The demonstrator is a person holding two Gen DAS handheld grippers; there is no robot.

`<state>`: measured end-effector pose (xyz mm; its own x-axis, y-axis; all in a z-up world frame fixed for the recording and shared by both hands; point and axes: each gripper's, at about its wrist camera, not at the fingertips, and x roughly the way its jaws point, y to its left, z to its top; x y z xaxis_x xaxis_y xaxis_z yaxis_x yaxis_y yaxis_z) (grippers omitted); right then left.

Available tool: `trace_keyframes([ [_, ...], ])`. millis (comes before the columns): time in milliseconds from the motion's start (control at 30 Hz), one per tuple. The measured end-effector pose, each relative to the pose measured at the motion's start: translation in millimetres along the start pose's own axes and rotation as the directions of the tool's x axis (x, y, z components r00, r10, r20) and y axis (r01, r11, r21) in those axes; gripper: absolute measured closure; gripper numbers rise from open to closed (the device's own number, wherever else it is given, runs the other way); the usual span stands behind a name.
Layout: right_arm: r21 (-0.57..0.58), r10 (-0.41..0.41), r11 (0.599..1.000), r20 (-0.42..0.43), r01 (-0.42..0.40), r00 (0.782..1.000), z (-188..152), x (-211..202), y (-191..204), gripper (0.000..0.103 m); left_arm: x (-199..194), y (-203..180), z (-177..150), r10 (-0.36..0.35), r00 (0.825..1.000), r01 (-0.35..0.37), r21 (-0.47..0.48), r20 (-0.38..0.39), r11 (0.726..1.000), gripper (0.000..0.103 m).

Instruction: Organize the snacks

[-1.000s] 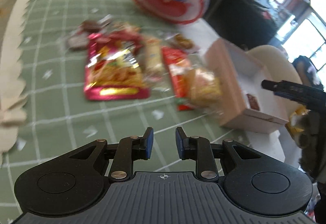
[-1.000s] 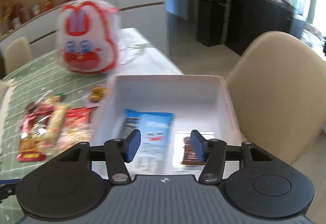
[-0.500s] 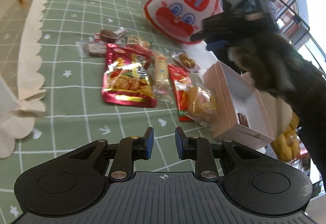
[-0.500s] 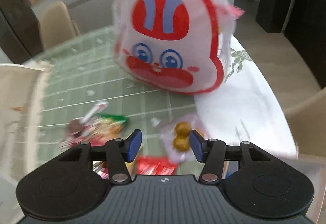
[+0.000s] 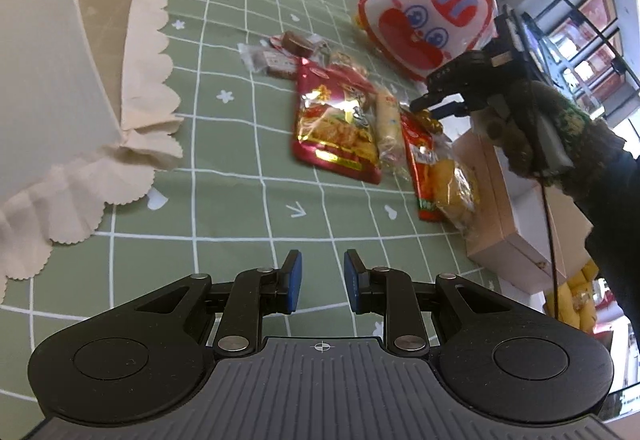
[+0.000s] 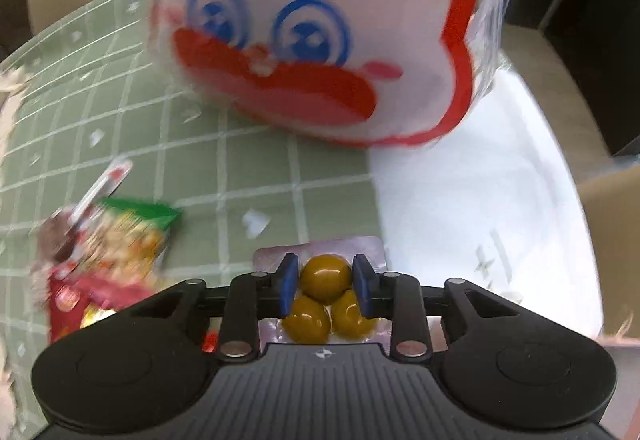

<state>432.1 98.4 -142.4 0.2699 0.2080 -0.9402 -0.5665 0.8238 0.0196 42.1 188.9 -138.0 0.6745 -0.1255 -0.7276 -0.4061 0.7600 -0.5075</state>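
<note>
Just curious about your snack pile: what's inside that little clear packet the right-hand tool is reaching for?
Three round golden-brown balls show inside the clear packet, with the right gripper straddling the top one. The tool's body covers the packet's near end, so anything more there is hidden.

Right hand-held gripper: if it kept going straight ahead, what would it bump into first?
Probably the big rabbit-face snack bag standing directly beyond the packet of brown balls between its fingers; depth is blurry.
</note>
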Motion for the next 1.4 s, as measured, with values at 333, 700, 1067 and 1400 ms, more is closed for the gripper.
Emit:
trace_keyframes([
  [333,-0.029,0.248,0.968,-0.066,-0.25,0.966,-89,-46,39,0.074,13,-22,2,-0.047,0.998,0.051,0.068,-0.046,0.996,0.077],
  [700,-0.028,0.339,0.941,0.029,-0.338,0.94,-201,-95,49,0.07,15,-47,-5,-0.033,0.997,0.046,0.195,-0.07,0.98,0.077],
  [1067,-0.094,0.097,0.992,0.205,-0.079,0.974,-254,-105,19,0.035,19,-74,-12,-0.004,0.994,0.04,0.342,-0.106,0.939,0.077],
  [1400,0.179,0.21,0.953,0.19,-0.244,0.959,-320,-121,-8,0.036,48,-91,-20,0.079,0.993,-0.026,0.479,-0.092,0.878,0.077],
])
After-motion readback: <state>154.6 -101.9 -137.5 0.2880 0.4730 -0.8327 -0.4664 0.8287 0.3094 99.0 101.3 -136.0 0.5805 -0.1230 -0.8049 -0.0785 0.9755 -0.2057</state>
